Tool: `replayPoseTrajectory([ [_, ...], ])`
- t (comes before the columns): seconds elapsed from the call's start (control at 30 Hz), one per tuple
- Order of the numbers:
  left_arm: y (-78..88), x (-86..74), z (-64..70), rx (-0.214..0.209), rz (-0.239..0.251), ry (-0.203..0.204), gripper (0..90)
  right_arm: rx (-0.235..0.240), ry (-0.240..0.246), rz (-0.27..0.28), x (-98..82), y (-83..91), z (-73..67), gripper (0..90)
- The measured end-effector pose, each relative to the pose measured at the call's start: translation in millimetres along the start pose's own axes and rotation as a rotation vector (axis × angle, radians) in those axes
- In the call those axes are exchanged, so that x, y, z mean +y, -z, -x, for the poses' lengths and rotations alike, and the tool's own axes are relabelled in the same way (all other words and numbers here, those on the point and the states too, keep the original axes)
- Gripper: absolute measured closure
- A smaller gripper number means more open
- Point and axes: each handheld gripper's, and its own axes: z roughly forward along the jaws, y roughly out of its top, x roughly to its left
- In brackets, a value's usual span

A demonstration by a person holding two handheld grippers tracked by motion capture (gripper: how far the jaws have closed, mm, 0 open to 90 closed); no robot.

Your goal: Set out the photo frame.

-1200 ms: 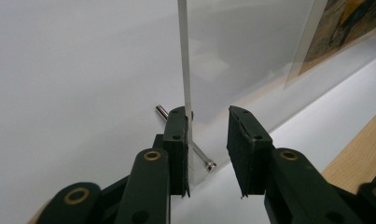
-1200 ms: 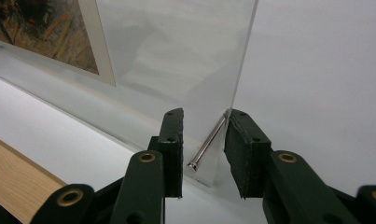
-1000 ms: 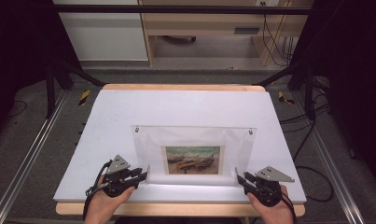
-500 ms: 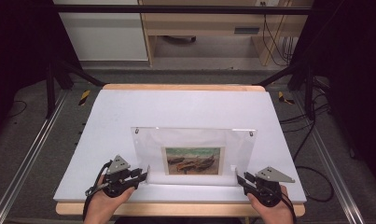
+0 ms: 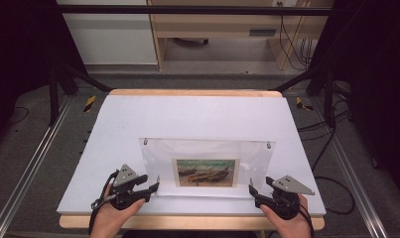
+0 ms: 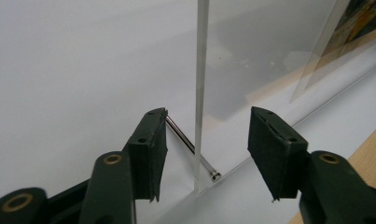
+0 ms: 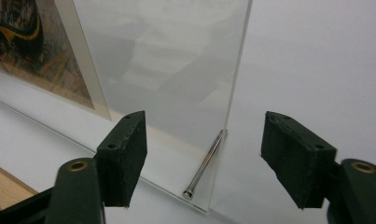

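A clear acrylic picture frame [image 5: 207, 148] lies on the white table [image 5: 187, 114], with a small painting of boats [image 5: 206, 172] inside it. My left gripper [image 5: 155, 187] is at the frame's near left corner and my right gripper [image 5: 251, 190] at its near right corner. In the left gripper view the sheet's edge [image 6: 200, 93] and a metal corner pin [image 6: 190, 148] stand between the open jaws of the left gripper [image 6: 206, 149]. The right gripper [image 7: 204, 158] likewise straddles the acrylic corner [image 7: 176, 70] and its pin [image 7: 205, 163]. Both pairs of jaws have just been opening, and their pads stand off the sheet.
The table's wooden front edge [image 5: 187, 223] runs just under both hands. Two more pins [image 5: 145, 142] hold the frame's far corners. Metal rails [image 5: 29, 173] flank the table, cables [image 5: 336, 129] lie on the floor at the right, and a wooden bench [image 5: 222, 29] stands behind.
Both grippers' jaws have spread apart at the frame's near corners. Hands and frame stay where they were.
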Motion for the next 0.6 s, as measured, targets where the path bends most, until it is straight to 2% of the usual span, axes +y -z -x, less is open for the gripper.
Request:
replayPoseTrajectory([
  [0.17,5.6,2.2,-2.4,0.01,0.035,0.001,35.0,-0.01,0.018,0.007,2.3,1.6,1.3,19.5],
  [0.33,12.1,1.3,-7.4,-0.005,0.066,0.005,23.8,-0.025,0.005,0.007,0.6,7.2,7.2,13.5],
  [0.4,13.9,0.6,-9.6,-0.009,0.066,0.008,19.6,-0.028,0.001,0.01,-0.6,9.7,10.5,12.0],
  [0.6,18.5,-1.6,-15.0,0.017,0.061,-0.01,12.2,-0.04,-0.005,0.02,-4.2,16.1,18.7,8.4],
])
